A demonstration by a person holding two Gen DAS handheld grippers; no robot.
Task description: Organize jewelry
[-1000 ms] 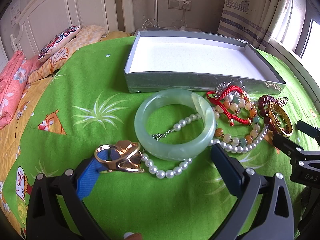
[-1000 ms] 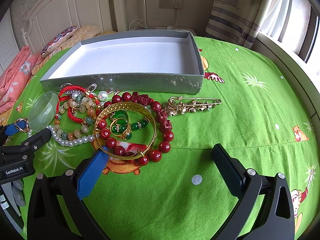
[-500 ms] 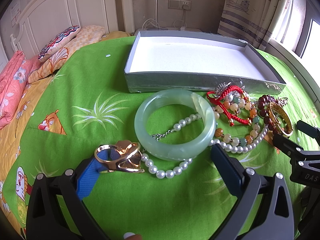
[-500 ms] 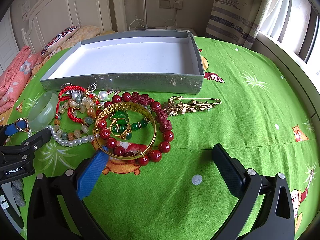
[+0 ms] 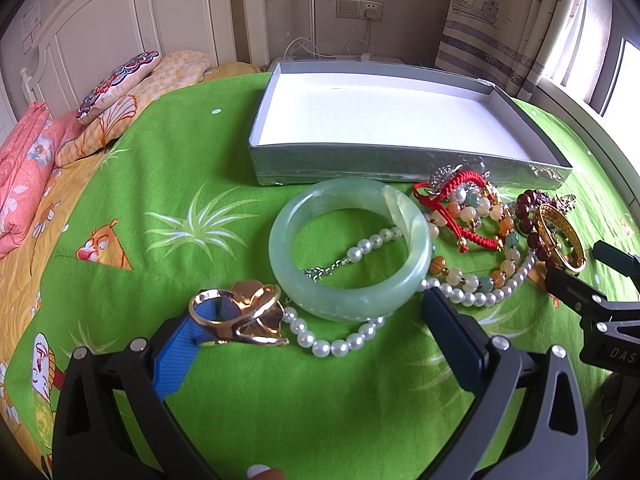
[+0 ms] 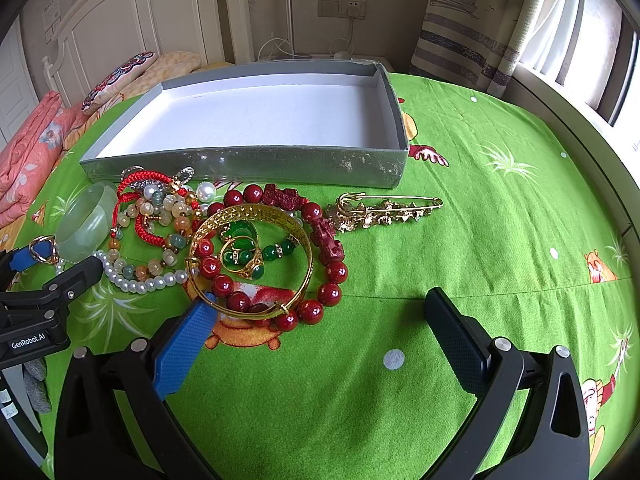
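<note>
Box: I see a shallow grey cardboard box point(image 6: 256, 162) with a white floor point(image 5: 384, 120); nothing lies in it.
Surface: a bed under a green cartoon-print sheet point(image 6: 500, 240); all the jewelry lies loose on it, just in front of the box's near wall.
Room: white headboard point(image 5: 120, 36), folded pink bedding point(image 5: 20, 176), a wall socket point(image 6: 342, 7) and a boat-print curtain point(image 6: 468, 20).
Jewelry, my left view: a pale green jade bangle point(image 5: 350, 250) lies over a pearl strand point(image 5: 332, 342); a gold ring point(image 5: 240, 314) is hooked over the tip of my blue finger point(image 5: 180, 360).
Jewelry, my right view: a gold bangle point(image 6: 250, 262) lies over a dark red bead bracelet point(image 6: 320, 256), with a green-stone ring point(image 6: 242, 258) inside; a gold brooch pin point(image 6: 384, 208) lies apart to the right.
Left gripper point(image 5: 316, 316): fingers spread wide, nothing pinched.
Right gripper point(image 6: 320, 308): fingers wide apart, the blue tip touching the gold bangle's rim.
</note>
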